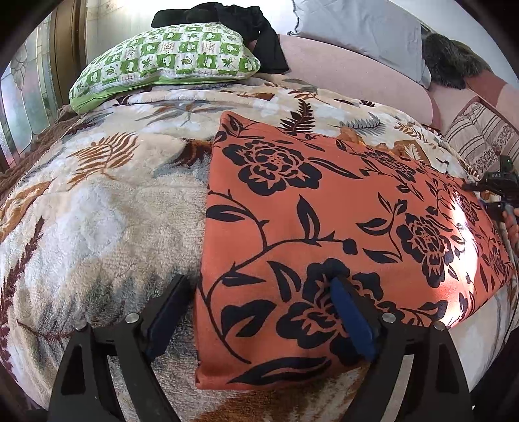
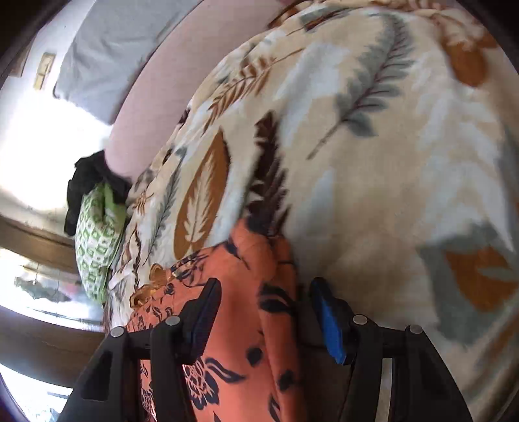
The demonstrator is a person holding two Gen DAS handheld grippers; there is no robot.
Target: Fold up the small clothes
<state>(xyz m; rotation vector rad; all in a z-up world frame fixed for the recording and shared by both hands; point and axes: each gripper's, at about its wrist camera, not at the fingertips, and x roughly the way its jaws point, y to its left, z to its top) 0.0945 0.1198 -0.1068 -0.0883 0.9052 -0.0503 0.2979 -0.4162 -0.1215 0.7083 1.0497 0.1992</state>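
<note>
An orange garment with black flowers point(image 1: 324, 227) lies folded flat on a leaf-patterned blanket point(image 1: 97, 211). My left gripper point(image 1: 259, 285) is open over its near left corner; one finger is over the blanket, the other over the cloth. My right gripper point(image 2: 262, 292) is open, with jaws either side of the garment's folded right edge point(image 2: 246, 292). The right gripper also shows in the left wrist view point(image 1: 496, 194) at the garment's far right end.
A green checked pillow point(image 1: 162, 61) with black clothes point(image 1: 253, 29) on it lies at the bed's far end. A pink headboard cushion point(image 1: 350, 71), a grey pillow point(image 1: 356, 29) and a striped cushion point(image 1: 480, 136) stand at the back right.
</note>
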